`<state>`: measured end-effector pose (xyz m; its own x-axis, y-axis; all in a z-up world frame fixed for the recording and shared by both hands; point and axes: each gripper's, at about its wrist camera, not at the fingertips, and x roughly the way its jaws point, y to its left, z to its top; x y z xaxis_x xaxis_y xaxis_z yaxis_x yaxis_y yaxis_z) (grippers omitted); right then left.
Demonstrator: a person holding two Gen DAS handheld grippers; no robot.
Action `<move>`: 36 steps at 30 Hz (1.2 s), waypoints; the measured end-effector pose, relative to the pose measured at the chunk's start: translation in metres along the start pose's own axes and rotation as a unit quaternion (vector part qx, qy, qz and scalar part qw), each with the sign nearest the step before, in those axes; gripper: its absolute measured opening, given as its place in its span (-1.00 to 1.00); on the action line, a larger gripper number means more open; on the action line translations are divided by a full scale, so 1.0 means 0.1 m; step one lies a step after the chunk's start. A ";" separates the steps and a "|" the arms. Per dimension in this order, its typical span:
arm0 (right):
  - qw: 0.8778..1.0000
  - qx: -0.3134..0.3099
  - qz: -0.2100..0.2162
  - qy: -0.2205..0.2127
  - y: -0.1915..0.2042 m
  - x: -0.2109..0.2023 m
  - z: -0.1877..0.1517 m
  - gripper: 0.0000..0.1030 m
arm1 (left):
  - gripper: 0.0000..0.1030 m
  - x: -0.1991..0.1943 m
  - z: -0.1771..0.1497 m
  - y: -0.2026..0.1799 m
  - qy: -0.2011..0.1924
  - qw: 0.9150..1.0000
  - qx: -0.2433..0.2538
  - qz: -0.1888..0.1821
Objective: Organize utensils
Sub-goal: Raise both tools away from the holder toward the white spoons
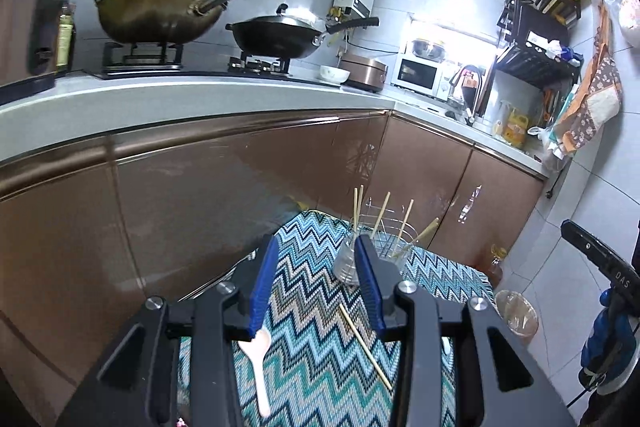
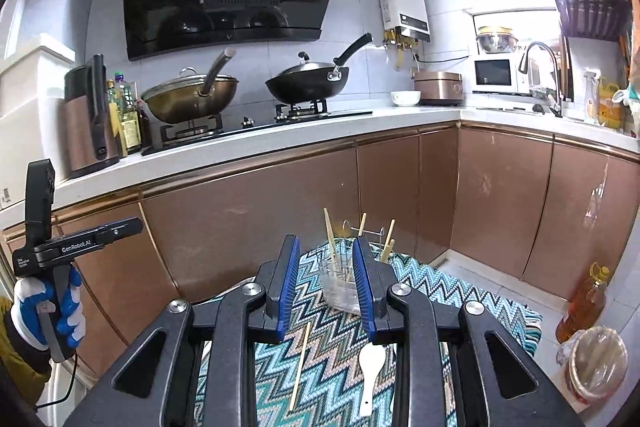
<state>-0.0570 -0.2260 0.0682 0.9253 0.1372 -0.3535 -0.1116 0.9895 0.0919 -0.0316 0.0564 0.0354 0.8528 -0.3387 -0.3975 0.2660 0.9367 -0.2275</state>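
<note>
Both the left gripper [image 1: 316, 281] and right gripper [image 2: 326, 283] hang spread and empty above the zigzag cloth [image 2: 320, 367]; one thin wooden chopstick [image 2: 300, 365] and a white plastic spoon [image 2: 370, 367] lie loose, ready for the wire rack [image 2: 360, 247]

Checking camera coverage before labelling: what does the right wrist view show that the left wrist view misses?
Only the right wrist view: the gloved left hand holding its gripper. Only the left wrist view: a patterned cloth hanging on the wall. Both share the zigzag mat, one loose chopstick, a white spoon and the chopstick holder.
</note>
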 end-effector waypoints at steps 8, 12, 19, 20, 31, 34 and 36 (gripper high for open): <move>1.000 0.010 0.007 -0.011 0.04 -0.35 -0.08 -0.47 | -0.18 -0.42 -0.07 0.04 -0.013 1.000 -0.003 0.005; 1.000 0.008 0.006 -0.011 0.10 -0.45 -0.14 -0.47 | -0.16 -0.52 -0.12 0.03 -0.019 1.000 -0.002 -0.004; 1.000 0.011 0.000 0.000 0.11 -0.44 -0.23 -0.37 | -0.05 -0.45 -0.22 0.15 -0.010 1.000 -0.005 -0.009; 1.000 0.012 -0.001 0.005 0.10 -0.41 -0.25 -0.36 | -0.04 -0.42 -0.24 0.19 -0.006 1.000 -0.007 -0.007; 0.997 0.030 -0.001 0.067 -0.07 0.09 -0.59 -0.35 | -0.02 0.09 -0.49 0.53 0.058 0.998 -0.026 0.004; 0.996 0.034 -0.003 0.086 -0.14 0.23 -0.68 -0.35 | -0.02 0.30 -0.60 0.61 0.086 0.996 -0.024 0.004; 0.995 0.037 -0.004 0.097 -0.18 0.31 -0.74 -0.35 | -0.02 0.42 -0.68 0.66 0.102 0.994 -0.027 0.004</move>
<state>-0.0528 -0.2357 -0.0135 0.8383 0.1418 -0.5264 -0.0706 0.9857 0.1531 -0.0083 0.0977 -0.0565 0.7446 -0.3481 -0.5696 0.2316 0.9350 -0.2687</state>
